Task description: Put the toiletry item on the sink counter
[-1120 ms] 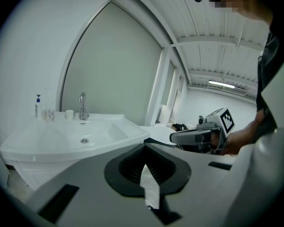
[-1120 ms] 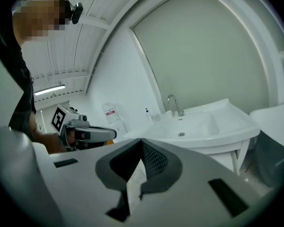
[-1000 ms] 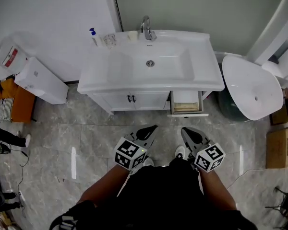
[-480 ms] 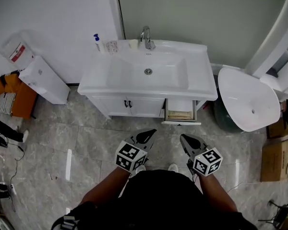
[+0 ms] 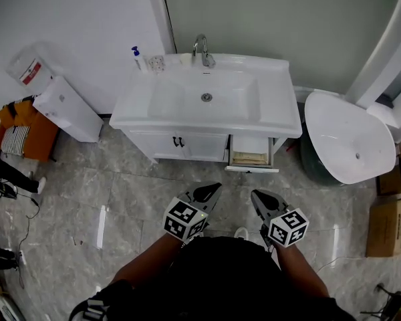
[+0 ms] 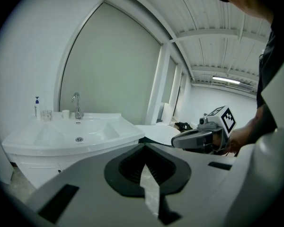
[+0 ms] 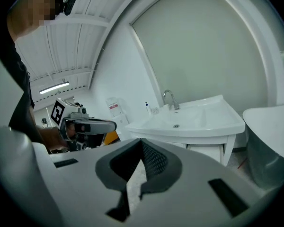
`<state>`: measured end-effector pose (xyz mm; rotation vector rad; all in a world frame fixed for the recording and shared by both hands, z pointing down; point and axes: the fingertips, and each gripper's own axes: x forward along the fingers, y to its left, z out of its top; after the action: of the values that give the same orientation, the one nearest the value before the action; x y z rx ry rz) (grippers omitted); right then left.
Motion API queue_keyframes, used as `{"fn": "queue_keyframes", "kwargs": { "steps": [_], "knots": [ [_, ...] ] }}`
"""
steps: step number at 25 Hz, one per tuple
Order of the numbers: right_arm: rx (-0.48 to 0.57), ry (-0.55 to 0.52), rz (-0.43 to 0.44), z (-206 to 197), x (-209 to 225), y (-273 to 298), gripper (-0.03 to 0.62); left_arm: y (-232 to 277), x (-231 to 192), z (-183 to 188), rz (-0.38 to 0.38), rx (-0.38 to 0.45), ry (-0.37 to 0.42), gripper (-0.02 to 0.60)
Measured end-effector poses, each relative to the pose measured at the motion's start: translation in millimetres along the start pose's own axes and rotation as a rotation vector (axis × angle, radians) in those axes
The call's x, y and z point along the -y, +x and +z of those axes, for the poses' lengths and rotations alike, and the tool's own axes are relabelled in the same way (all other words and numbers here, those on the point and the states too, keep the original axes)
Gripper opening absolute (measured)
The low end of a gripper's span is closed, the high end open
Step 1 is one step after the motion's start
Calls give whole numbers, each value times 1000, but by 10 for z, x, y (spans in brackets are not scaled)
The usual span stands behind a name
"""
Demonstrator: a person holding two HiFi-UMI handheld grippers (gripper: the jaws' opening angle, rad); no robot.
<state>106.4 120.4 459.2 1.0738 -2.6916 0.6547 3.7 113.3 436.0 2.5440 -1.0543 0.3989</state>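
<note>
A white sink counter [image 5: 281, 116] with a chrome faucet [image 5: 202, 48] stands against the wall ahead. At its back left are a blue-topped pump bottle [image 5: 138, 57], a clear cup [image 5: 156, 63] and a small white pot [image 5: 185, 59]. The bottle also shows in the left gripper view [image 6: 36, 107] and the right gripper view [image 7: 146, 107]. My left gripper [image 5: 212, 188] and right gripper [image 5: 256, 195] hover side by side above the floor, well short of the cabinet. Both are shut, with nothing between the jaws.
A cabinet drawer [image 5: 250, 154] at the lower right of the sink hangs open with beige contents. A white oval basin [image 5: 347, 136] sits on a dark bin to the right. A white box [image 5: 67, 109] and an orange bag [image 5: 20, 136] lie at the left, and cardboard boxes [image 5: 387, 219] at the right.
The sink has slid a little farther away and up in the head view, as the person has stepped back slightly. Both grippers stay shut and level in front of the body.
</note>
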Motion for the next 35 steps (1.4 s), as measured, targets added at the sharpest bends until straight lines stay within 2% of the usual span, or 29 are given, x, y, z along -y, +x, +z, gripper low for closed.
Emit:
{"fn": "queue_keyframes", "kwargs": {
  "steps": [35],
  "knots": [
    [-10, -4, -23, -19, 37, 59, 3, 22, -90, 26, -2, 2, -5, 0]
  ]
}}
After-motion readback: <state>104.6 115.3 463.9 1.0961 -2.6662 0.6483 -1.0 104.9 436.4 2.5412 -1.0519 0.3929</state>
